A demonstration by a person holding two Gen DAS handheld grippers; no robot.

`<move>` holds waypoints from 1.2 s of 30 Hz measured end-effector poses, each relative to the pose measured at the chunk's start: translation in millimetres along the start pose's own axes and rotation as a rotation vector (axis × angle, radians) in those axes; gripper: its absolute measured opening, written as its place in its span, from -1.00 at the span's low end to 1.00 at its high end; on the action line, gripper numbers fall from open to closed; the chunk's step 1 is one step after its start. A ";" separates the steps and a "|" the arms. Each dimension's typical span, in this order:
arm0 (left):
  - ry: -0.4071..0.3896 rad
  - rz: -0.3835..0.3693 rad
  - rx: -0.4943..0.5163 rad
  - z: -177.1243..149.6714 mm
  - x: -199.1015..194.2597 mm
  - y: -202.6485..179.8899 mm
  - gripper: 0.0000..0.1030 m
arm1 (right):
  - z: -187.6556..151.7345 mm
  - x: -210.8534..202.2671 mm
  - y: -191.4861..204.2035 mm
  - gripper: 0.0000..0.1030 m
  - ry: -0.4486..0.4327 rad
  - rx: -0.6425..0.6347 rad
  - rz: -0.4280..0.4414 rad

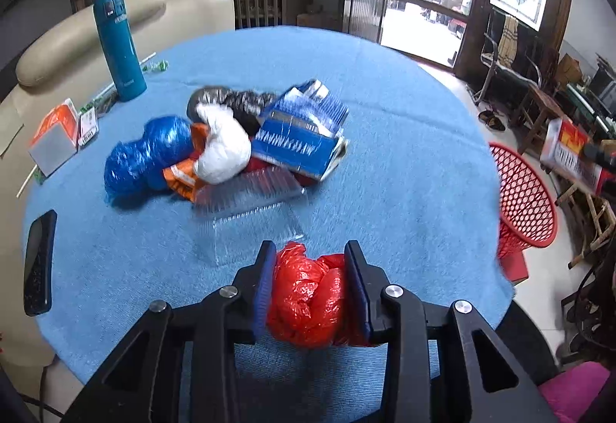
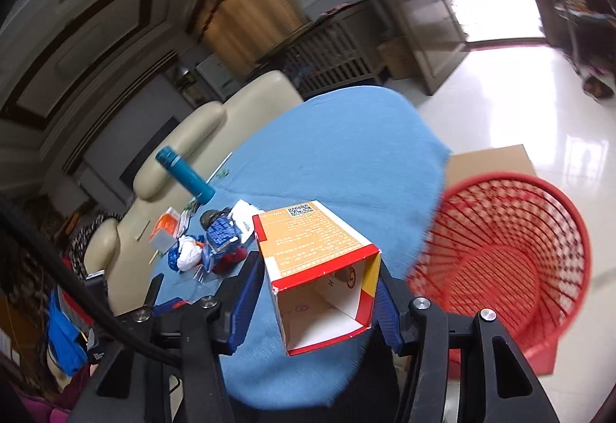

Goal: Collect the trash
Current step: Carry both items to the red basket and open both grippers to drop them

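My left tongs pinch a soft, crushable bag, my right tongs clamp a light, stiff carton by its sidewalls, basket just right.

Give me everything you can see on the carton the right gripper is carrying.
The carton looks like thin printed cardboard: orange top panel with small text and a QR code, red edging, a yellow and red side. The end facing the camera is open, showing a plain white, empty-looking inside. It is tilted, clamped between the blue-padded fingers of the right gripper, held above the blue tablecloth edge, left of the red mesh basket, which looks empty.
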State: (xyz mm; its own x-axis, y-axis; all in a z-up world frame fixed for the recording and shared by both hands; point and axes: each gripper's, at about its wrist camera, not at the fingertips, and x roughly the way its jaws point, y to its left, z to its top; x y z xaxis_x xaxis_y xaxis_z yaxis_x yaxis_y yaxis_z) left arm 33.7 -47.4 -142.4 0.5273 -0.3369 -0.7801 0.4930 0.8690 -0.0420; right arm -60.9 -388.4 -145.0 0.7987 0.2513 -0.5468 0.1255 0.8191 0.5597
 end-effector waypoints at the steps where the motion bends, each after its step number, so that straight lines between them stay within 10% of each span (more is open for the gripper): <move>1: -0.001 -0.007 -0.003 2.5 -2.7 -0.8 -0.26 | -0.8 -1.9 -0.7 0.12 -0.003 0.002 -0.005; 11: -0.074 -0.114 0.169 60.8 -28.8 -71.1 -0.26 | 5.7 -37.5 -41.9 0.12 -0.098 0.085 -0.075; 23: -0.088 -0.306 0.423 112.3 13.3 -246.9 -0.24 | 2.6 -63.3 -128.5 0.14 -0.189 0.357 -0.156; 36: 0.053 -0.256 0.442 110.6 85.8 -287.9 0.24 | -16.0 -57.9 -186.3 0.46 -0.148 0.525 -0.077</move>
State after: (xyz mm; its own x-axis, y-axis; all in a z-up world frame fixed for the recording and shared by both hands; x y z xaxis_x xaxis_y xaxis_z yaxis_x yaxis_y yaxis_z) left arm 13.6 -366.5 -128.2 0.3214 -0.4898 -0.8104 0.8533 0.5208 0.0237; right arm -140.0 -547.3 -227.6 0.8452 0.0944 -0.5260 0.4331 0.4556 0.7777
